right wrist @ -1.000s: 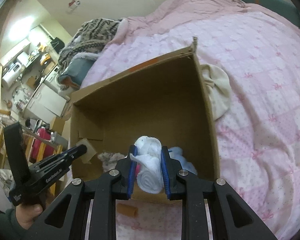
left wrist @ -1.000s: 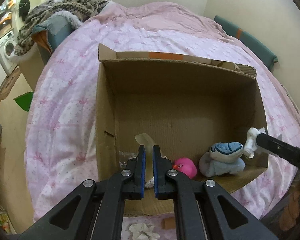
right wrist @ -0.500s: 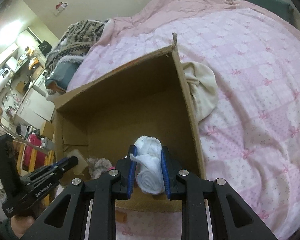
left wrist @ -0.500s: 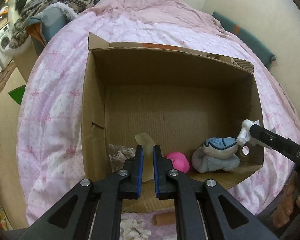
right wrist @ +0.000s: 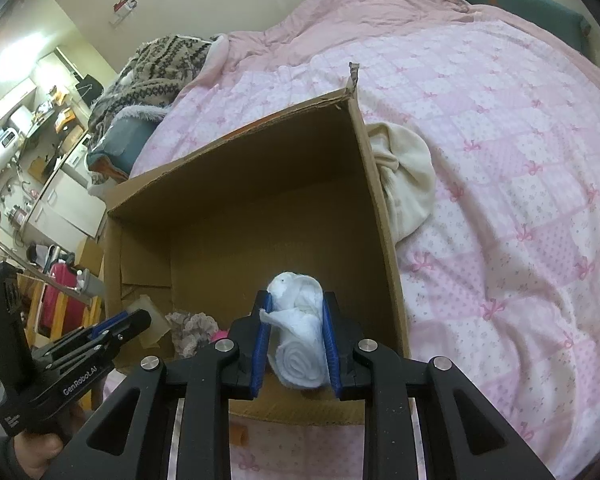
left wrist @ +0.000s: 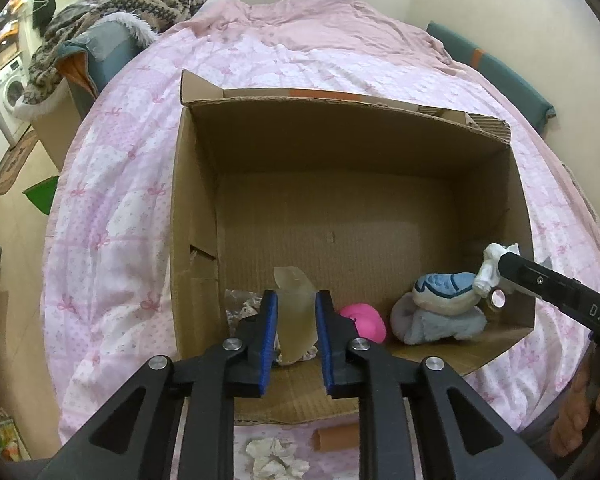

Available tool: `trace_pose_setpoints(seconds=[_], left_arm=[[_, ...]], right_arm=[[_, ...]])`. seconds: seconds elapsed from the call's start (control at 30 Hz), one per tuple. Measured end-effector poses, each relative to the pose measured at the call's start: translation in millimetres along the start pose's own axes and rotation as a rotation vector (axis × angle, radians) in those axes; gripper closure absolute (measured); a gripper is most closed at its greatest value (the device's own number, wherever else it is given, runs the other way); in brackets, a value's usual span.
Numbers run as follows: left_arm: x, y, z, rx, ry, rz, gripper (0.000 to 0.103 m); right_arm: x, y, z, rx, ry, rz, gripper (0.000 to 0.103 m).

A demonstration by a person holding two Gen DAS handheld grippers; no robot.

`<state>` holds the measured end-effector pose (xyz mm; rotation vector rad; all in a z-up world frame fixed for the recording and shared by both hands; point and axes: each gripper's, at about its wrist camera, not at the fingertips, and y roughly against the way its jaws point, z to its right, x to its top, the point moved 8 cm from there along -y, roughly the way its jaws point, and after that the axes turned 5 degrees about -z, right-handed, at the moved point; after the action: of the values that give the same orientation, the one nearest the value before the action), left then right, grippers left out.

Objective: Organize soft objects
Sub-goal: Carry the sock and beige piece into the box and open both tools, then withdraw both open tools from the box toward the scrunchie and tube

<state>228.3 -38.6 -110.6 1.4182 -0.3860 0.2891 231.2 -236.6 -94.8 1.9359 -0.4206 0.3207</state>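
Note:
An open cardboard box (left wrist: 196,184) lies on a pink bed. Inside at its near edge are a pink toy (left wrist: 363,321), a blue-and-grey plush (left wrist: 440,308) and a crumpled lacy cloth (left wrist: 244,308). My left gripper (left wrist: 296,320) hangs over the box's near edge, its jaws parted around a translucent yellowish soft piece (left wrist: 294,312) that stands between them. My right gripper (right wrist: 296,336) is shut on a rolled white towel (right wrist: 300,336) above the box's right near corner (right wrist: 396,320); it also shows in the left wrist view (left wrist: 496,272).
A cream cloth (right wrist: 404,176) lies on the bed against the box's right wall. A crumpled white tissue (left wrist: 276,456) and a brown cardboard tube (left wrist: 336,438) lie on the bed in front of the box. A patterned blanket pile (left wrist: 132,12) sits at the far left.
My left gripper's jaws have opened wider around the yellowish piece. Both grippers have drifted slightly over the box; the right keeps holding the towel roll.

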Motion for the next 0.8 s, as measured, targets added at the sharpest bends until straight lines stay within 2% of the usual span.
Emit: trace_pose_setpoints(seconds=[0.27, 0.33, 0.4, 0.43, 0.5, 0.53, 0.8], left_arm=[[1.8, 6.4, 1.4, 0.012, -0.005, 0.028, 0.081], [3.1, 9.9, 1.8, 0.027, -0.013, 0.044, 0.077], [4.6, 13.7, 1.8, 0.031, -0.018, 0.058, 0.07], [5.3, 15.3, 1.7, 0.033, -0.019, 0.063, 0.066], [7.1, 18.9, 1.2, 0.042, -0.021, 0.078, 0.041], [8.2, 21.0, 0.7, 0.047, -0.02, 0.087, 0.037], [11.4, 27.4, -2.7, 0.065, -0.019, 0.113, 0.035]], right_arm=[[-0.6, -0.7, -1.9, -0.004, 0.006, -0.005, 0.074], [-0.5, 0.6, -2.6, -0.01, 0.014, 0.002, 0.068], [0.7, 3.9, -3.5, -0.013, 0.015, 0.02, 0.034], [2.0, 6.8, -3.9, -0.008, 0.012, 0.039, 0.032], [4.7, 11.3, -5.3, -0.005, 0.018, 0.059, 0.032], [5.1, 12.2, -6.6, 0.002, 0.022, 0.059, 0.032], [3.3, 11.9, -15.8, -0.005, 0.074, 0.055, 0.032]])
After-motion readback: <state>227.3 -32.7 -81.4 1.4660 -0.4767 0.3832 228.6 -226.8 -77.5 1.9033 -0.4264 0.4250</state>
